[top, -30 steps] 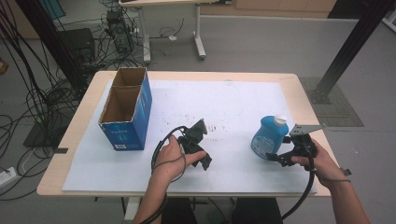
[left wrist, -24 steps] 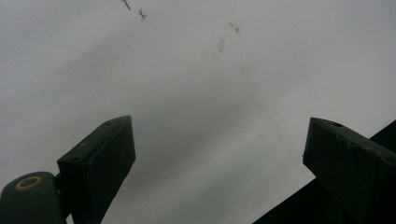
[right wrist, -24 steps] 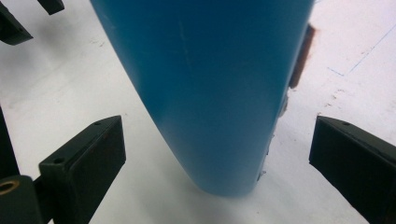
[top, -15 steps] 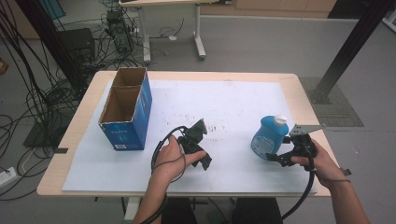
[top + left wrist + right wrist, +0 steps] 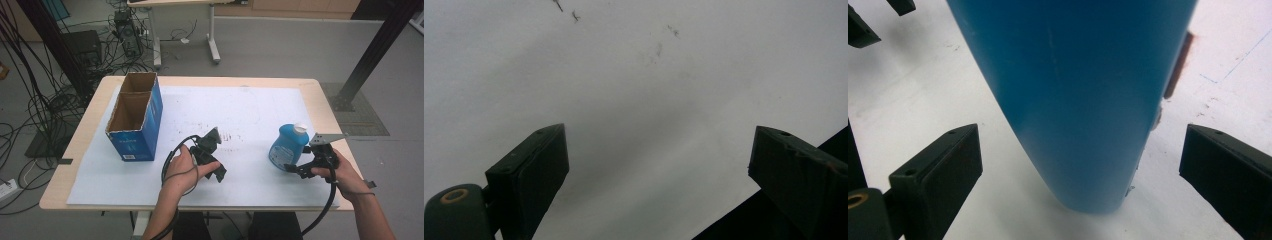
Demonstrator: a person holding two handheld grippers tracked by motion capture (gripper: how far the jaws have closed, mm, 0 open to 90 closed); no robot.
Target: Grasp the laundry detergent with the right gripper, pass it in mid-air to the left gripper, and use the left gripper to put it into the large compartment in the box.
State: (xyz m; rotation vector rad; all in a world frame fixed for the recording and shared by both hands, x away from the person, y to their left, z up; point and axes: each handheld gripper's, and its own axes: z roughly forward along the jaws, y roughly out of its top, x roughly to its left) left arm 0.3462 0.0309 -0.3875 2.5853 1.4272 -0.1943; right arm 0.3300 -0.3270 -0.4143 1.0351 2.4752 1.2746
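Between the spread jaws of the right gripper [image 5: 1080, 170], neither pad touching, the blue bottle [image 5: 1073, 100] stands upright at about four o'clock on the table [image 5: 200, 81]. Recommended: centre the jaws, then close squarely on the flanks so it does not tip. Left gripper [image 5: 659, 165] is open and empty over the white sheet [image 5: 634, 75], cardboard box [image 5: 135, 120] at nine o'clock.

Left forearm: enters from the bottom edge, angled up toward the table middle.
Left hand [image 5: 184, 167]: wraps the body of the black two-jaw left gripper [image 5: 212, 137], its cable looping beside the wrist.
Left gripper state: jaws wide apart, nothing between them.
Right forearm: enters from the bottom right corner.
Right hand [image 5: 336, 172]: holds the black two-jaw right gripper [image 5: 292, 169], pointing left.
Right gripper state: jaws apart, pads pressing nothing.
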